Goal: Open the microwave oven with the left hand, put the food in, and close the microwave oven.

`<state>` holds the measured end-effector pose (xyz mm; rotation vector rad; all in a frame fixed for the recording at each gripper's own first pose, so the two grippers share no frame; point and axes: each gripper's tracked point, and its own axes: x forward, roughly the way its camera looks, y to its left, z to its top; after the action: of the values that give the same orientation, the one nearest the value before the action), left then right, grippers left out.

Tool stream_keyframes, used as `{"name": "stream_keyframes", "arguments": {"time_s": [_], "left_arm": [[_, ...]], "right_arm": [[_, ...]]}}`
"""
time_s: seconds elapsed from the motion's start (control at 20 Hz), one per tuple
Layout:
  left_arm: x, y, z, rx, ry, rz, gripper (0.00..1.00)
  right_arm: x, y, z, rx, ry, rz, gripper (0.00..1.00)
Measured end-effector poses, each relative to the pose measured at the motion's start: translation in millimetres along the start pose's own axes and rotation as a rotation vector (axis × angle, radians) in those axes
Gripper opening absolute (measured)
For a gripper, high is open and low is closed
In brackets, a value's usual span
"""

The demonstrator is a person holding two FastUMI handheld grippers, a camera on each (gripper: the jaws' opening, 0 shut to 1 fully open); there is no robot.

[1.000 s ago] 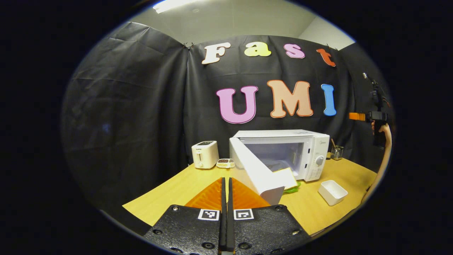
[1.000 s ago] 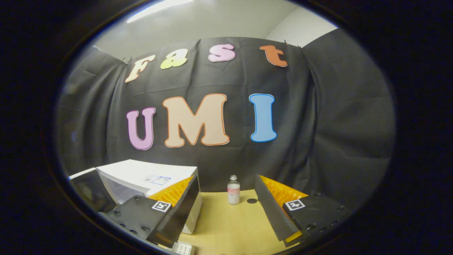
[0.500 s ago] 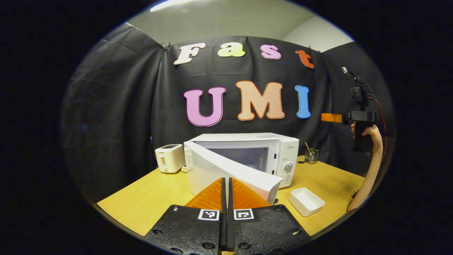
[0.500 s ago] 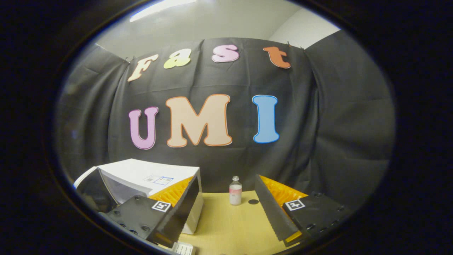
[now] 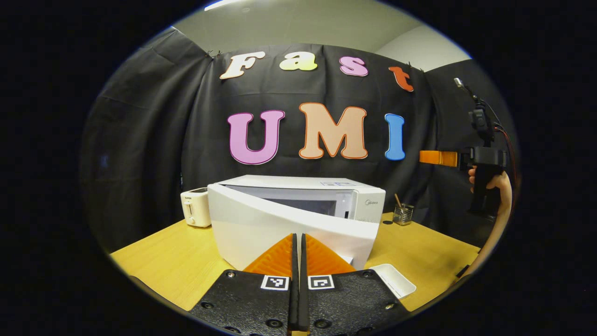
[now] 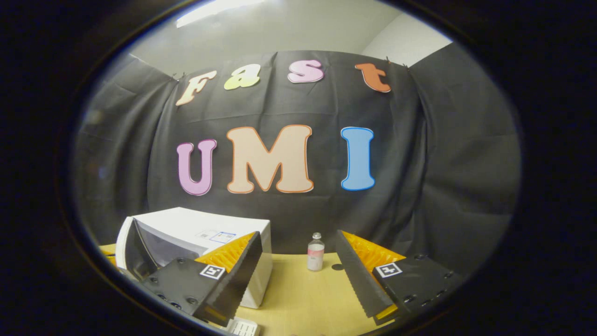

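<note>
- Left gripper (image 5: 298,245): fingers pressed together, nothing held, tips right at microwave door (image 5: 289,231).
- Door ajar, nearly closed, narrow gap into white microwave oven (image 5: 326,186) on wooden table (image 5: 163,261).
- Food hidden, cannot tell where.
- Right gripper (image 6: 298,266): wide open, empty, raised beside the oven.
- Toaster (image 5: 196,207) left of oven, white tray (image 5: 396,280) front right, small bottle (image 6: 315,252) by the wall.

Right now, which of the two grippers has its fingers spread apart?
The right gripper: in the right gripper view its fingers stand wide apart, empty, framing the small clear bottle. The left gripper has fingers pressed together before the white microwave door.
</note>
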<state>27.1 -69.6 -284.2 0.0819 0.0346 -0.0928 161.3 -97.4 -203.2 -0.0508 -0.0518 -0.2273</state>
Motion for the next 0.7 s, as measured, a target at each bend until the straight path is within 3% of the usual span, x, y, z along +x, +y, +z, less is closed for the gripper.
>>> {"name": "stream_keyframes", "arguments": {"time_s": [0.3,0.7], "left_arm": [[33,-7,7,0.026,-0.053,0.043,0.01],[75,-24,4,0.005,-0.053,0.044,0.01]], "right_arm": [[-2,-3,3,0.012,-0.008,0.005,1.00],[-2,-25,7,0.051,-0.015,-0.029,0.96]]}}
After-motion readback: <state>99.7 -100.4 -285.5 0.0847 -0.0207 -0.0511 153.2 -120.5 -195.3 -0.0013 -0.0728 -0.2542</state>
